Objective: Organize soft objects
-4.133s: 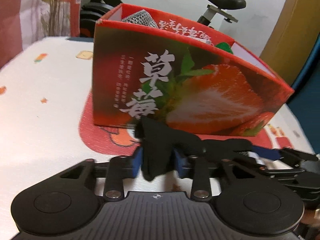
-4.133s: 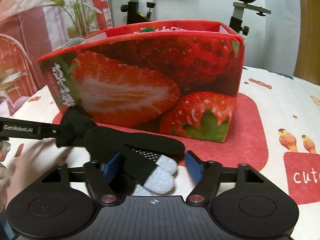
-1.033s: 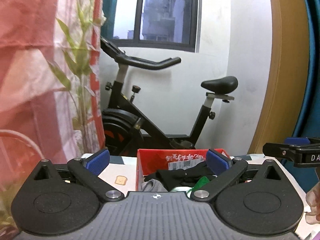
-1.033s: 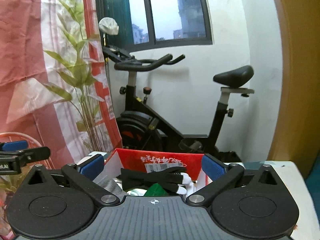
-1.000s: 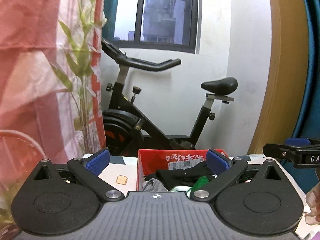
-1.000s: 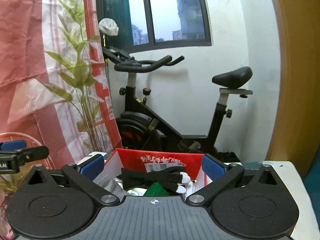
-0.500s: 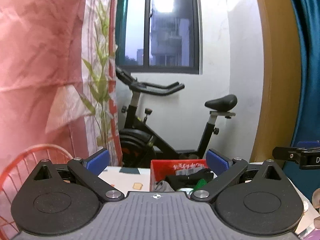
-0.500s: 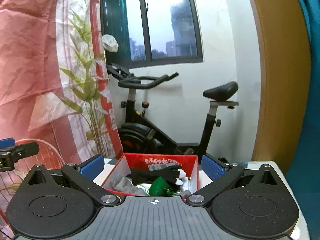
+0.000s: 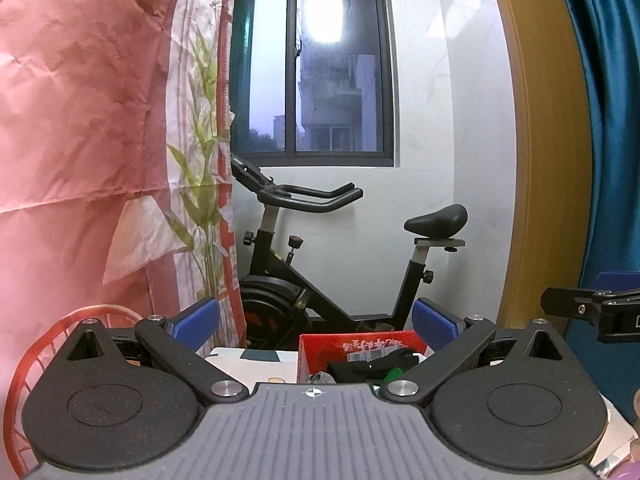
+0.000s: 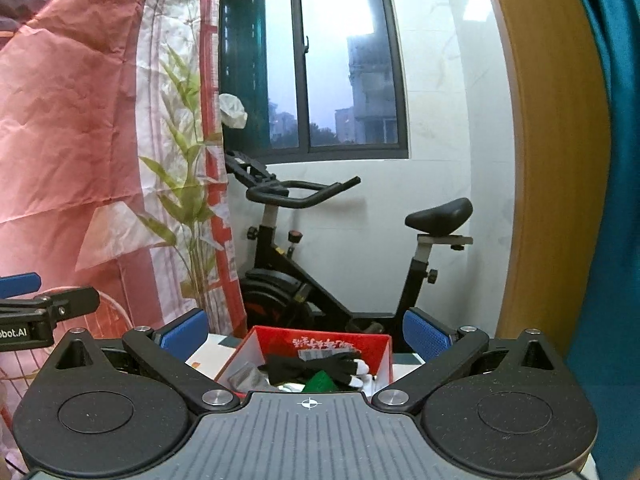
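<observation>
Both tools held high, looking forward over the red box [image 10: 382, 354] on the tabletop [image 9: 256, 366]. We see the left tool [image 9: 315, 322] and the right tool [image 10: 306, 333] each with blue pads spread wide and nothing between them. The black glove [image 10: 316, 366] lies inside the box, on top of a green item [image 10: 318, 382] and grey fabric [image 10: 244, 378]. Its long axis runs roughly left to right across the box, with the white fingertips [image 10: 362, 369] pointing right toward the box wall; in the left view the glove [image 9: 374, 366] is largely hidden behind the tool body, so its pose there is uncertain. Risk, in our judgement: the glove sits high on the pile, and a tool descending for another item could snag it and drag it over the rim. An exercise bike [image 10: 304, 268] stands behind.
</observation>
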Demonstrator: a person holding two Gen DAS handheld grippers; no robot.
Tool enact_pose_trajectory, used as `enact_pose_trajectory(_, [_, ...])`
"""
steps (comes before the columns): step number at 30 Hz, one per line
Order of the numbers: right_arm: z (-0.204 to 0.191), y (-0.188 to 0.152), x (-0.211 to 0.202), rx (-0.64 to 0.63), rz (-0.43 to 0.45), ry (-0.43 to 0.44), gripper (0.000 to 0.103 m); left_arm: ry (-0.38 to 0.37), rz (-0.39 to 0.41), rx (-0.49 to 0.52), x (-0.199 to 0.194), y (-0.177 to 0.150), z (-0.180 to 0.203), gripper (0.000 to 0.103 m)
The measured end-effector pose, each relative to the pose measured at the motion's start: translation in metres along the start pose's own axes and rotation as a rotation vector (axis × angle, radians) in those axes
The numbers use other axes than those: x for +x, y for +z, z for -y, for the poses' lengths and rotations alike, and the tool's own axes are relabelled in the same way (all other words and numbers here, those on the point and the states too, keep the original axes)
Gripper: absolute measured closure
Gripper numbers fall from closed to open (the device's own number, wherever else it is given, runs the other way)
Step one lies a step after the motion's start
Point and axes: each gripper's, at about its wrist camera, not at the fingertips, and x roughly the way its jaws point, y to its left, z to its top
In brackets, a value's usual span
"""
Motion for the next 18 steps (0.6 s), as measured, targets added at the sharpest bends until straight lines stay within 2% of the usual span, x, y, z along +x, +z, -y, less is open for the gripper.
enact_pose_trajectory(18, [0.0030, -0.0033, 0.0037, 0.012, -0.009, -0.038, 0.000, -0.018, -0.013, -0.019, 0.0002, -0.0047, -0.0036, 0.000])
